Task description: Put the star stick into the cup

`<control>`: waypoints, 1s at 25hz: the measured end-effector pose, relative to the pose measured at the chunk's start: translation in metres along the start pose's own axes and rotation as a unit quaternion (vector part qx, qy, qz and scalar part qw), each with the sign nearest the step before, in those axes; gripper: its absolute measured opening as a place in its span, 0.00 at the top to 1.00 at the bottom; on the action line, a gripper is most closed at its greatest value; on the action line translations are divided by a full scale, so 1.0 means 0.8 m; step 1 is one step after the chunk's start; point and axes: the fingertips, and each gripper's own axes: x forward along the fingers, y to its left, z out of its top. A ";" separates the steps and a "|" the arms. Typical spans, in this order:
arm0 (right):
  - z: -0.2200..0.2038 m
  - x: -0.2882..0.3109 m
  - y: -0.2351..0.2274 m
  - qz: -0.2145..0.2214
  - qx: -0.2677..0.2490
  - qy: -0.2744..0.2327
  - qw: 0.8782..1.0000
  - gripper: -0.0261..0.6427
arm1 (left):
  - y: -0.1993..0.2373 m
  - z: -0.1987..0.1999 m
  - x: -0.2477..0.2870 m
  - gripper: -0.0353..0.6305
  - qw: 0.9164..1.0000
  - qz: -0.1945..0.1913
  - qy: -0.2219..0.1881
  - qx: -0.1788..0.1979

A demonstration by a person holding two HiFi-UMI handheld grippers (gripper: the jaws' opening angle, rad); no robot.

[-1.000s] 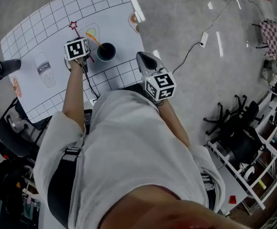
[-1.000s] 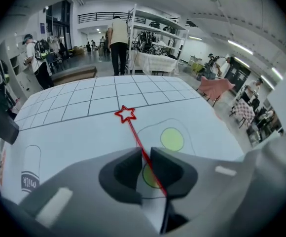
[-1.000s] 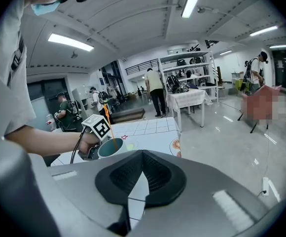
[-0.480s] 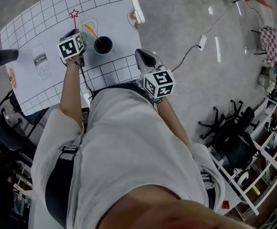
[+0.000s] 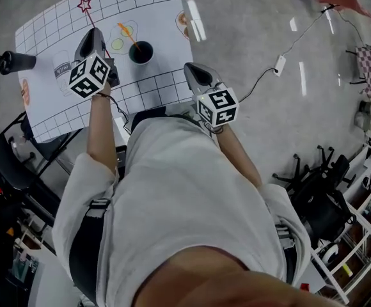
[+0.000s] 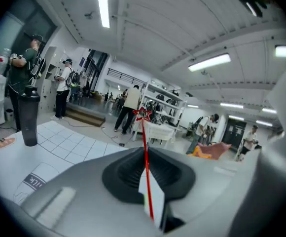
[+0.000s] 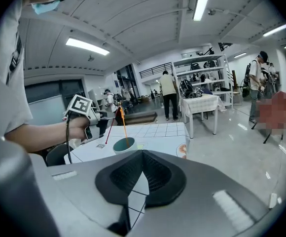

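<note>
1. The star stick (image 5: pixel 90 18) is up off the desk (image 5: pixel 153 5), clamped in the fingers of your left gripper (image 5: pixel 94 36), which have just been closing on it. Its star end juts past the fingertips toward the upper left of the head view, apart from the cup (image 5: pixel 141 52).
2. The shaft is thin and your fingers hold only a short stretch of it. A quick swing or wrist turn can make it swivel or slide out, and it then drops onto the desk.
3. The cup sits just right of the stick in the frame. An orange stick (image 5: pixel 126 33) already leans out of it toward your left gripper. Come in low from that side and you likely strike it, knocking it out or deflecting your own stick past the rim.
4. The cup looks light and nothing steadies it, so a sideways push on the rim may tip it.
5. Your right gripper (image 5: pixel 196 73) hangs at the desk's edge, lower right of the cup, with its fingers together on nothing. Bring it in carelessly and it can bump the cup.
6. The black bottle (image 5: pixel 16 61) at far left stands well apart, so only a wide backswing would reach it.
</note>
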 end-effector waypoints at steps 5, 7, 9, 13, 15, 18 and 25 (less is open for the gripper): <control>-0.003 -0.009 0.011 0.026 -0.013 -0.001 1.000 0.96 | -0.034 0.043 -0.056 0.92 0.996 -0.029 -0.077 -0.028; -0.005 -0.013 0.014 0.034 -0.016 -0.002 0.999 0.96 | -0.044 0.053 -0.075 0.92 0.993 -0.034 -0.102 -0.045; -0.009 -0.018 0.018 0.040 -0.017 -0.004 0.999 0.96 | -0.060 0.059 -0.090 0.92 0.990 -0.045 -0.124 -0.039; -0.020 -0.030 0.022 0.044 -0.023 -0.001 0.999 0.96 | -0.108 0.052 -0.096 0.92 0.987 -0.080 -0.137 0.034; -0.022 -0.036 0.021 0.040 -0.026 -0.002 0.999 0.96 | -0.138 0.053 -0.100 0.92 0.980 -0.105 -0.156 0.069; -0.020 -0.044 0.014 0.027 -0.022 -0.007 0.999 0.96 | -0.180 0.058 -0.102 0.92 0.964 -0.156 -0.190 0.098; -0.016 -0.049 0.002 0.006 -0.017 -0.010 1.000 0.96 | -0.213 0.015 -0.071 0.92 0.955 -0.198 -0.158 0.156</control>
